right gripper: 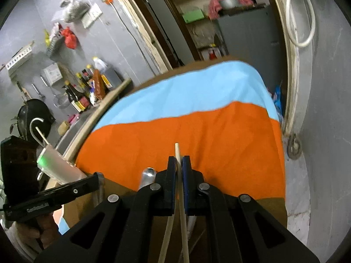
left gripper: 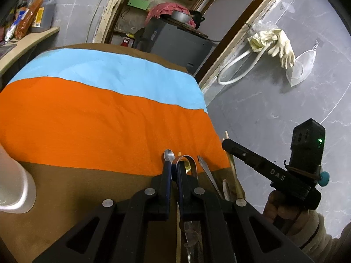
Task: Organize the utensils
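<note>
My right tongs (right gripper: 178,164) pinch a light, stiff chopstick (right gripper: 178,151) near its tip; left tongs (left gripper: 173,168) sit nearly closed over slippery spoons (left gripper: 168,155).

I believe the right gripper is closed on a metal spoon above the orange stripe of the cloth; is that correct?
Not quite. In the right wrist view the right gripper is closed on a wooden chopstick, not a metal spoon; the stick runs up between the jaws and pokes out past them. The rest stands: it is above the orange stripe of the cloth.
</note>
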`<action>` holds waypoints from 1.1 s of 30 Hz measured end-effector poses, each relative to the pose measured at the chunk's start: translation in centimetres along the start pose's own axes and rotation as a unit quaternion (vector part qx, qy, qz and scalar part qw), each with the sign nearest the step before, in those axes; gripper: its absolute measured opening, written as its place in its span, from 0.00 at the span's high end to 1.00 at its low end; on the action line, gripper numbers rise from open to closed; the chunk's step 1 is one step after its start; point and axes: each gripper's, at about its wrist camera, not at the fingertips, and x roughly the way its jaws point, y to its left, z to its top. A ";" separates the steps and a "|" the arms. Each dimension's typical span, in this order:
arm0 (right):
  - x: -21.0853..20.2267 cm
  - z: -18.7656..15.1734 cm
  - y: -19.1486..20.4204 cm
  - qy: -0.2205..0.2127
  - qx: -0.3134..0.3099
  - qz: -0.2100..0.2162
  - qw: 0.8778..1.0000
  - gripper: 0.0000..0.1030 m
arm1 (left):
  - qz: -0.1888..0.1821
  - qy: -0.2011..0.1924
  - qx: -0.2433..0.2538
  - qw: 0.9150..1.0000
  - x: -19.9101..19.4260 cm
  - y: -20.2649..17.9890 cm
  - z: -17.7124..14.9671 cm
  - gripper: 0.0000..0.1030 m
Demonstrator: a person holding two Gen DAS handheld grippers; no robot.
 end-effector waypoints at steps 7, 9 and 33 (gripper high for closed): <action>-3.1 0.5 1.8 -0.028 -0.026 -0.022 0.999 0.96 | -0.002 -0.019 -0.002 1.000 -2.5 -0.2 -0.1 0.95; -4.2 0.6 2.8 -0.038 -0.035 -0.028 0.998 0.96 | -0.002 -0.024 -0.001 1.000 -3.1 -0.2 -0.1 0.95; 2.3 -3.5 1.2 0.070 0.041 -0.017 0.997 0.96 | 0.006 -0.018 -0.027 0.999 -3.1 1.5 -0.3 0.95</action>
